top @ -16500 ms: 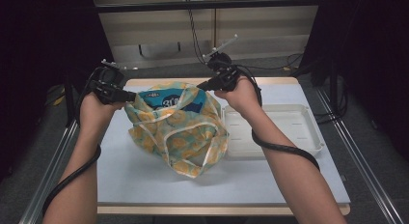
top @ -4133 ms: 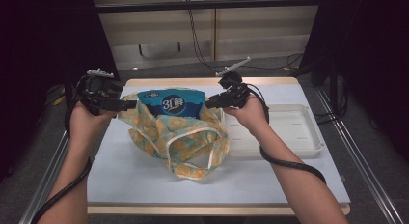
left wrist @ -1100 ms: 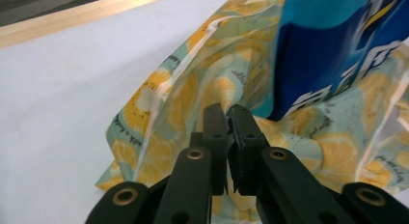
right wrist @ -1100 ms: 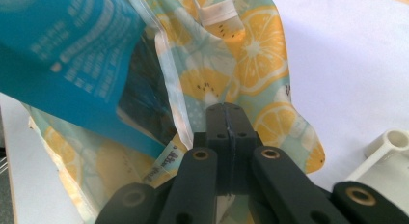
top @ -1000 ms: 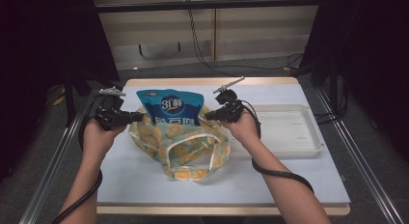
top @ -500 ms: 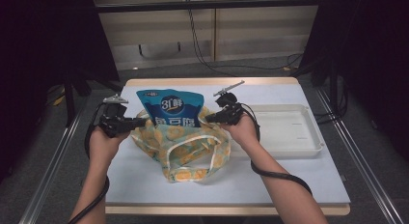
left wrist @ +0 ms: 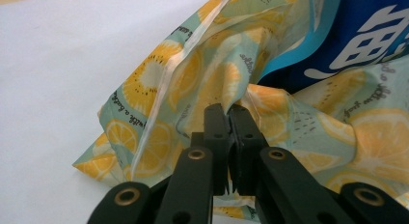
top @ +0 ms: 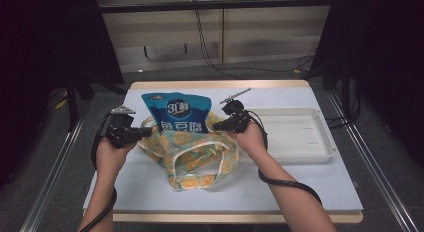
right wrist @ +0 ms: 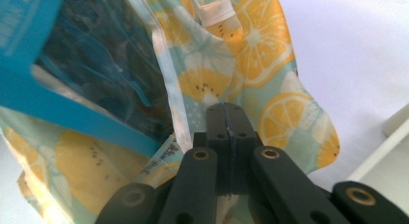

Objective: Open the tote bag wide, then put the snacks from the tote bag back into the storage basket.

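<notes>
The bag (top: 192, 152) lay in the middle of the table (top: 150, 187); it was a soft cloth bag with lemon pictures on it, and its loop handle lay flat toward the person. A blue pack (top: 177, 112) stuck up out of the bag's far side; its bottom part sat inside the cloth and its top part leaned out over the table. The left gripper (top: 145, 133) was at the bag's left edge; in the left gripper view its jaws were pressed together and pinched a fold of the lemon cloth (left wrist: 226, 96). The right gripper (top: 216, 126) was at the bag's right edge, just beside the pack; in the right gripper view its jaws were also pressed together, and they seemed to nip the bag's rim (right wrist: 181, 132) low between them. A white tray (top: 320, 142) sat to the right of the bag, touching nothing.

Here is what I think could go wrong. The pack was only part way in; if the two grippers pulled the cloth apart too hard or let it sag, the pack could tip and slide out onto the table. Each pinch was on a thin bit of cloth; the cloth could slip free if a hand tugged fast. The right hand was close to the tray; a wide swing could bump it.
</notes>
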